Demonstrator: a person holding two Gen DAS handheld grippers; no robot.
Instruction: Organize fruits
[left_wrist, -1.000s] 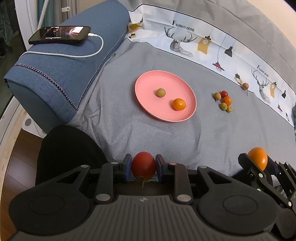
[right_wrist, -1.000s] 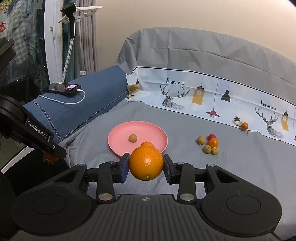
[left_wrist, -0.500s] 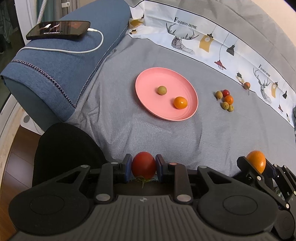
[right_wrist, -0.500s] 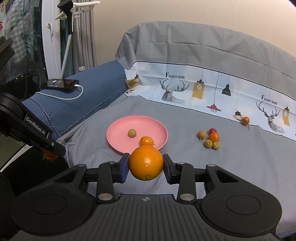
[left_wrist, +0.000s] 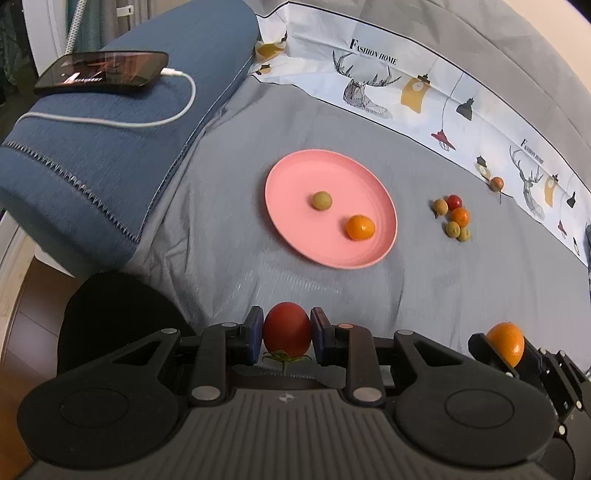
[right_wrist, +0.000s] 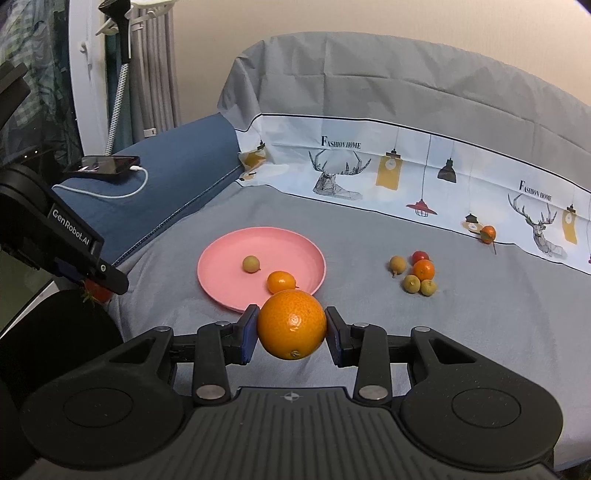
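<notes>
My left gripper is shut on a red tomato with its green stalk hanging below, near the front edge of the grey sheet. My right gripper is shut on a large orange; the left wrist view shows that orange at the lower right. Beyond both lies a pink plate holding a small orange fruit and a small yellow-green fruit. Right of the plate sits a cluster of several small fruits.
A lone small orange fruit rests by the printed sheet border at the far right. On the left, a blue cushion carries a phone on a white cable. A black round object sits at the bed's lower left edge.
Both grippers have moved forward toward the plate, which looks nearer and larger in both views. Each keeps its grip on its fruit.
</notes>
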